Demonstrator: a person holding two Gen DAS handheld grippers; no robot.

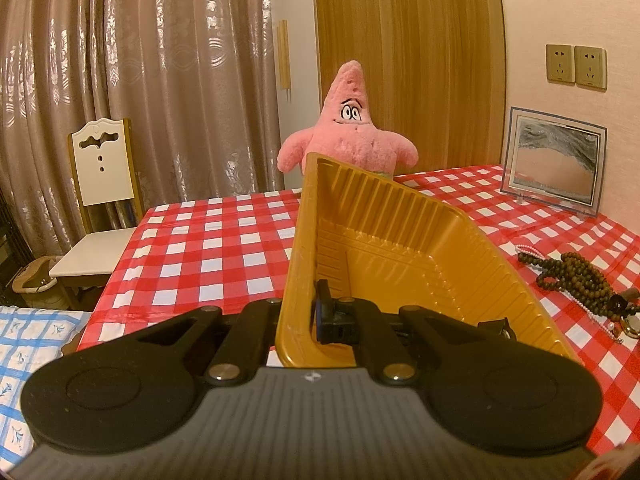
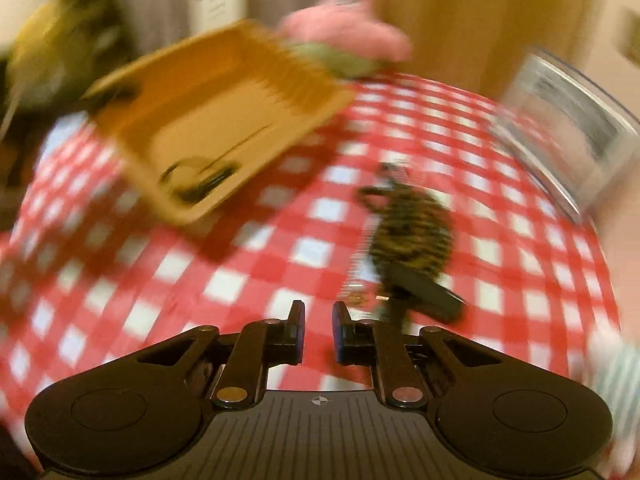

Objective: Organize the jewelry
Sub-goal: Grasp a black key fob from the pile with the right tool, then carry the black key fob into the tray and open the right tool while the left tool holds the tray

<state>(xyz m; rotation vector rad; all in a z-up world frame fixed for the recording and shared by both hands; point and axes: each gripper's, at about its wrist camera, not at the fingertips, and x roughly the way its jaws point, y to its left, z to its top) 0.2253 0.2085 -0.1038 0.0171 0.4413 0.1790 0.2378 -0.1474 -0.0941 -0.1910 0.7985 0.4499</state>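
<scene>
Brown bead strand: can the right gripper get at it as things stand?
Probably yes. The brown bead strand lies bare on the checked cloth, just ahead-right of the empty right gripper; the gold tray sits off left.

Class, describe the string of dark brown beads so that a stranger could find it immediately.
Start at the red-and-white checked tablecloth, then look beside the tilted gold plastic tray, towards the framed picture. The string of dark brown wooden beads lies heaped there; the thin pearl strand beside it is white.
</scene>
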